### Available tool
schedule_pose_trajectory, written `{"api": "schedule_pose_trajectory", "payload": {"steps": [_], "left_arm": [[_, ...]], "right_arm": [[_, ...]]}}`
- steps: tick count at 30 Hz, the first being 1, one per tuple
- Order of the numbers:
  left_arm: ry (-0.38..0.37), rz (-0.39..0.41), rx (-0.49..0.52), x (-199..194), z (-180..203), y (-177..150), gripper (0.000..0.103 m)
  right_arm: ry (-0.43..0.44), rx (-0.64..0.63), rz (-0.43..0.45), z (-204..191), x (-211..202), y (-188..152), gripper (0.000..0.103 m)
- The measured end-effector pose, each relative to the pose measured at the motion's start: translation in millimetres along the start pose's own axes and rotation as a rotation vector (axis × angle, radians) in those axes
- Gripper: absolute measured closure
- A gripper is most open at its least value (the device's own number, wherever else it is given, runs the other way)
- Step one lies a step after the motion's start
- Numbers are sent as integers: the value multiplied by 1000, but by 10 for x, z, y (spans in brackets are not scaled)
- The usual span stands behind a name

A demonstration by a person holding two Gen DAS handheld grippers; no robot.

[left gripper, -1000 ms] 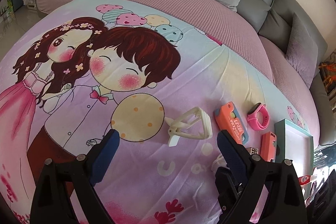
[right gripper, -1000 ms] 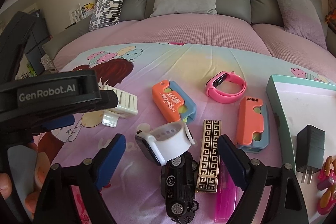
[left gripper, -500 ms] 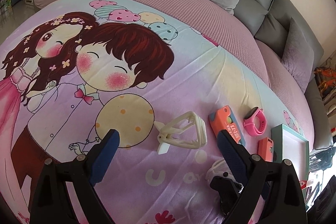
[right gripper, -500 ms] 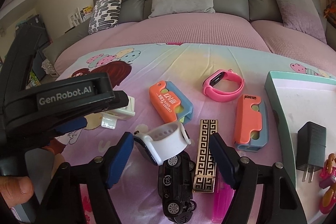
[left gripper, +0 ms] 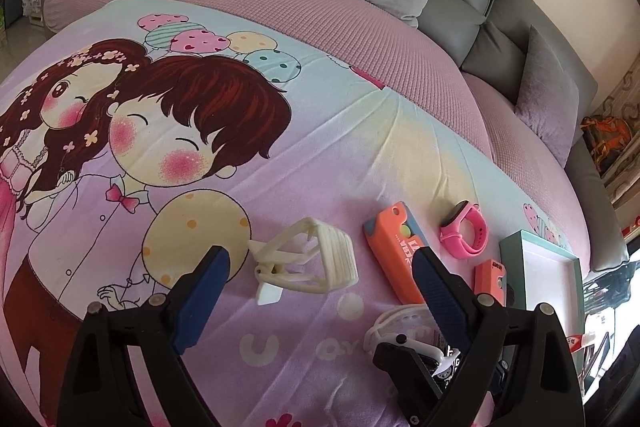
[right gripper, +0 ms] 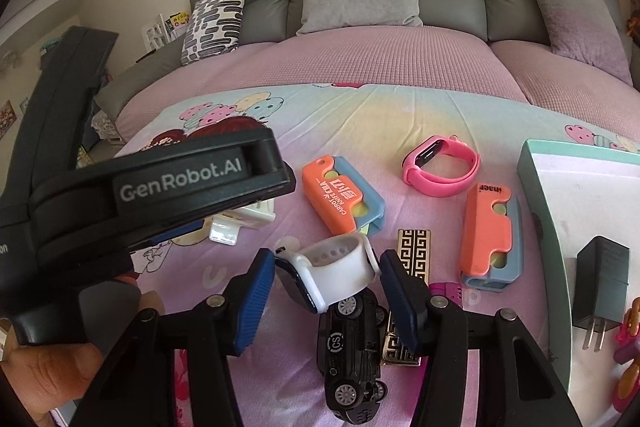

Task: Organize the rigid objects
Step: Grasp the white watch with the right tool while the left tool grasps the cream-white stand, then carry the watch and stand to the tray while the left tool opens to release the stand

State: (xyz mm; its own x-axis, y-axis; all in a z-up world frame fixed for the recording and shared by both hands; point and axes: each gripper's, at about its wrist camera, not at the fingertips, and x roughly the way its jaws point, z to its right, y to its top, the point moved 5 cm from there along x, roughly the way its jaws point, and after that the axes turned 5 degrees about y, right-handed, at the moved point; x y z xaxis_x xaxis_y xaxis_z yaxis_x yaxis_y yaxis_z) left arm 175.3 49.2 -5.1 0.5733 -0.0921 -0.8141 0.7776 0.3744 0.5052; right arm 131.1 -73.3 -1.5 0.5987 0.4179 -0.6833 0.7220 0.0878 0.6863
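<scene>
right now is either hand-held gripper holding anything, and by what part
Nothing gripped yet. The right hand-held gripper has just been closing around the white watch at its band; the left hand-held gripper is open over the clip.

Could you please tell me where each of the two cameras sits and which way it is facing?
Left wrist: on the left gripper, angled down at the bedspread; cream clip between its fingers.
Right wrist: on the right gripper, angled down toward the sofa; white watch between its closing fingers; left gripper and a hand show.
Shared: clip, watch, pink band, tray.

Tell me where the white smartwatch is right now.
In the right wrist view, the white smartwatch sits low centre between the right gripper jaws, resting on the black toy car.
</scene>
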Motion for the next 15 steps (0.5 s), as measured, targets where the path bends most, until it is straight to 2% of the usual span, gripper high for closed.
{"api": "schedule_pose_trajectory", "payload": {"steps": [2, 4, 7, 15], "left_arm": [[6, -4, 1, 8, -4, -1, 31], [13, -10, 1, 13, -18, -15, 34], [17, -5, -5, -3, -33, -16, 51], [6, 7, 10, -43, 31, -26, 53]], "right_arm": [[0, 1, 0, 2, -3, 0, 45], [1, 1, 0, 2, -3, -1, 45], [1, 3, 1, 8, -8, 0, 45], [1, 13, 11, 48, -35, 24, 46]]}}
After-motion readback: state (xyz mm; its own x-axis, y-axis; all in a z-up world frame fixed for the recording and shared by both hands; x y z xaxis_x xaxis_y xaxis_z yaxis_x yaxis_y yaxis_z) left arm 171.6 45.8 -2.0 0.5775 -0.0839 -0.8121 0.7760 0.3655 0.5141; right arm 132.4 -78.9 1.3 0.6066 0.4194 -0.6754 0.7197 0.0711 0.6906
